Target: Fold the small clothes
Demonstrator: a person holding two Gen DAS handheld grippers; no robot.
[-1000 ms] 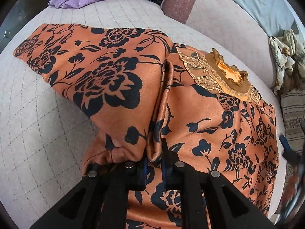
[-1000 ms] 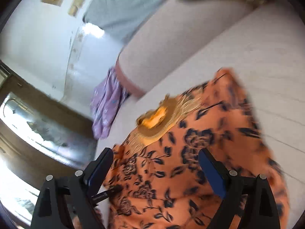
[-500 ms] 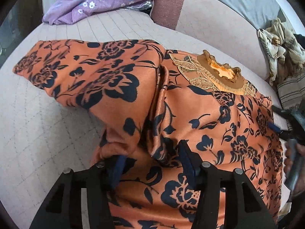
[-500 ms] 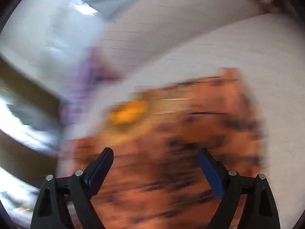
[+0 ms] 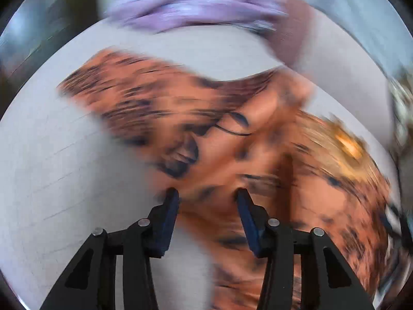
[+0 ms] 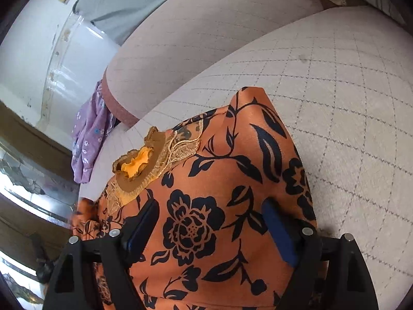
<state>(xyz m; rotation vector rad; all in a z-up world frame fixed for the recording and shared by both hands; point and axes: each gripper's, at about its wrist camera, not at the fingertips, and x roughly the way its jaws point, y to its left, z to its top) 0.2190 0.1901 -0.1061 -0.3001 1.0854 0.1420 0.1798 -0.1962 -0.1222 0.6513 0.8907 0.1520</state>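
1. Orange floral garment [image 6: 206, 206] lies on the quilted sofa seat [image 6: 348, 103]
2. Left gripper [image 5: 207, 199]: a second ago clamped on a fold; jaws since opened, now apart, nothing pinched
3. Right gripper [image 6: 210, 224]: jaws wide, closing slightly, straddling the cloth
4. No legible writing

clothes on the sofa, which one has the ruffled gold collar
The orange floral top spread under the right gripper; the purple flowered garment lies bunched at the sofa's far end.
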